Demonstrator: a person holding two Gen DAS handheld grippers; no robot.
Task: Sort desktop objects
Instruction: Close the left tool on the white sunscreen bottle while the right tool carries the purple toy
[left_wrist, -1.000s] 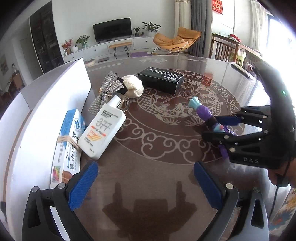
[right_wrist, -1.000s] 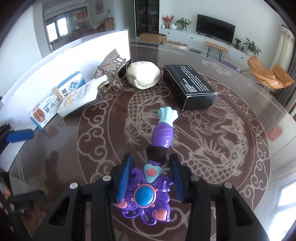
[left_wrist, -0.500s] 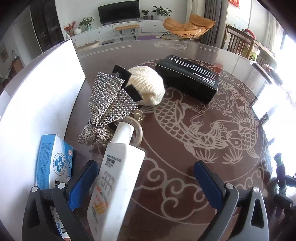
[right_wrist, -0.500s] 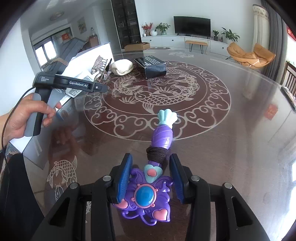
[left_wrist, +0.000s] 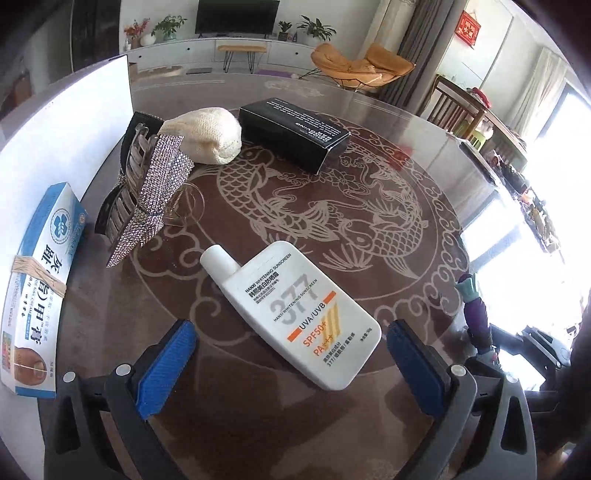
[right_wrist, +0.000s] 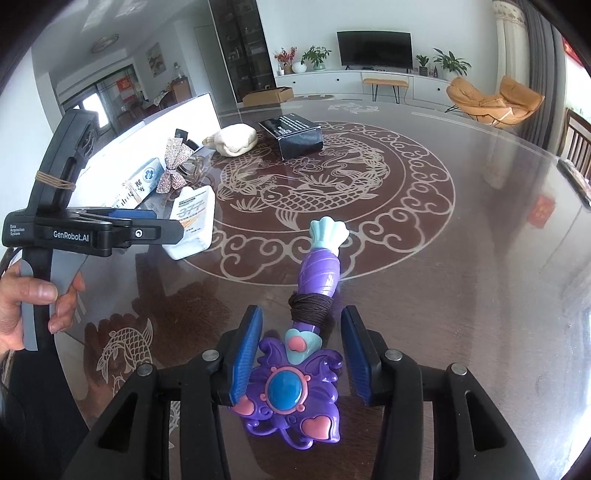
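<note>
My left gripper (left_wrist: 291, 354) is open with a white sunscreen bottle (left_wrist: 295, 314) lying flat between its fingers, not gripped. In the right wrist view the bottle (right_wrist: 194, 221) lies just past the left gripper (right_wrist: 159, 230). My right gripper (right_wrist: 303, 350) has opened; its pads stand apart from a purple toy wand (right_wrist: 310, 321) that lies on the table between them. The wand's tip (left_wrist: 474, 310) shows at the right edge of the left wrist view.
On the dark glass table (left_wrist: 369, 229): a blue-white ointment box (left_wrist: 40, 284) by a white board (left_wrist: 62, 147), a rhinestone bow hair claw (left_wrist: 147, 184), a cream knit pouch (left_wrist: 207, 136) and a black box (left_wrist: 295, 129).
The left gripper swung over the sunscreen bottle, which now lies between its open fingers. The right gripper's pads widened off the wand, which now rests on the table.
</note>
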